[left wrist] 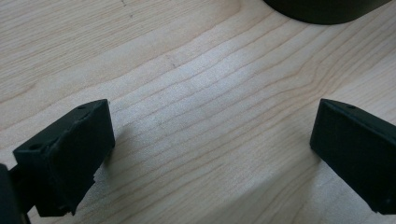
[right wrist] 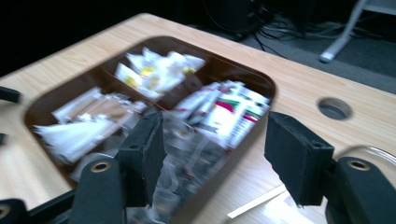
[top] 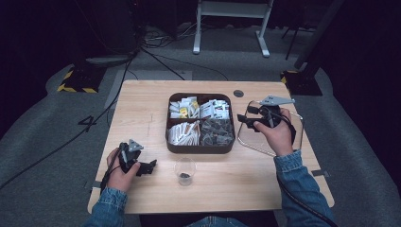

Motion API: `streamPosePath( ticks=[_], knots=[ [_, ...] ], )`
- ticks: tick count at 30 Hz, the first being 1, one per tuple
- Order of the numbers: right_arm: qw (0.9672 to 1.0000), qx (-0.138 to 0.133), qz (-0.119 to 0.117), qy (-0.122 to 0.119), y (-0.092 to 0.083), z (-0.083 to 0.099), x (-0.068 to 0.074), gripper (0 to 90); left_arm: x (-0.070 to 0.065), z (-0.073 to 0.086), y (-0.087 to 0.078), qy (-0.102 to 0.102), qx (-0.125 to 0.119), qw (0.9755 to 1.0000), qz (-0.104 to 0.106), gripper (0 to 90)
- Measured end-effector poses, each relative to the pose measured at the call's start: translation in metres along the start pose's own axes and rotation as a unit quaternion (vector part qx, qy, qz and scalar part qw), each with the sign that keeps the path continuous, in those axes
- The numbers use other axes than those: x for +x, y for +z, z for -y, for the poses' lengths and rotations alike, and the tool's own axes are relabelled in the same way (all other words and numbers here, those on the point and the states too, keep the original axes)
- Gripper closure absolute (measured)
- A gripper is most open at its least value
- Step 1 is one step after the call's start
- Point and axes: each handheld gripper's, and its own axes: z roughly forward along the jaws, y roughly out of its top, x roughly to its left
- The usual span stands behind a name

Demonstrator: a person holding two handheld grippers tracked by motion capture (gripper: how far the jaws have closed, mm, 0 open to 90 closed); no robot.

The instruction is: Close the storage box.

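The right gripper (top: 242,118) is held just over the right edge of the dark compartment tray (top: 201,147), jaws spread wide w/ nothing between them; in its own view the tray's near-right section of dark clear-wrapped packets (right wrist: 187,158) sits right ahead. Looks like a packet is about to be picked, prob for the small clear cup (top: 184,169) in front of the tray, which already has one dark bit in it.

The left gripper (top: 150,166) is parked low on the table (top: 142,109) beside the cup, jaws also apart, empty.

To do it well imo: jaws should be lowered onto one packet only, pinched at a loose edge, not the whole heap.

Labels: red/green print is seen on the white sachets (right wrist: 233,112), but too blurred to be read.
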Motion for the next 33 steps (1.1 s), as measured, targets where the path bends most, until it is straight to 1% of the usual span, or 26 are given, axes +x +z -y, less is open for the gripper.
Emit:
streamPosePath(
  ticks=[3,5,8,13,19,20,23,27,30,33],
  knots=[
    [0.9993,0.031,0.021,-0.005,0.0,0.004,-0.013,37.1,0.0,0.0,0.0,0.0,0.0,1.0,0.0,0.2],
    [0.9984,0.042,0.037,0.003,-0.001,0.009,-0.024,37.1,0.0,0.0,0.0,0.0,-0.001,1.0,0.001,0.2],
    [0.9974,0.048,0.052,0.018,-0.001,0.014,-0.036,37.0,0.0,0.0,0.0,-0.001,0.0,1.0,0.001,0.2],
    [0.9958,0.055,0.067,0.031,0.002,0.023,-0.049,35.3,0.0,0.0,0.0,-0.001,0.0,1.0,0.002,0.2],
    [0.9937,0.051,0.088,0.047,0.005,0.032,-0.061,34.3,0.0,0.0,0.0,0.0,0.0,1.0,0.001,0.2],
    [0.9928,0.051,0.095,0.052,0.006,0.034,-0.064,34.5,0.0,0.0,0.0,0.0,0.0,1.0,0.001,0.2],
    [0.9904,0.054,0.113,0.057,0.007,0.04,-0.07,34.5,0.0,0.0,0.0,0.0,0.0,1.0,0.001,0.2],
    [0.9883,0.058,0.123,0.069,0.01,0.047,-0.078,33.8,0.0,0.0,0.0,-0.001,0.0,1.0,0.002,0.2],
    [0.986,0.061,0.136,0.076,0.011,0.052,-0.084,33.6,0.0,0.0,0.0,-0.001,0.0,1.0,0.002,0.2],
    [0.984,0.066,0.145,0.081,0.011,0.058,-0.09,37.2,0.0,0.0,0.0,0.0,0.0,1.0,0.001,0.2]
  ],
)
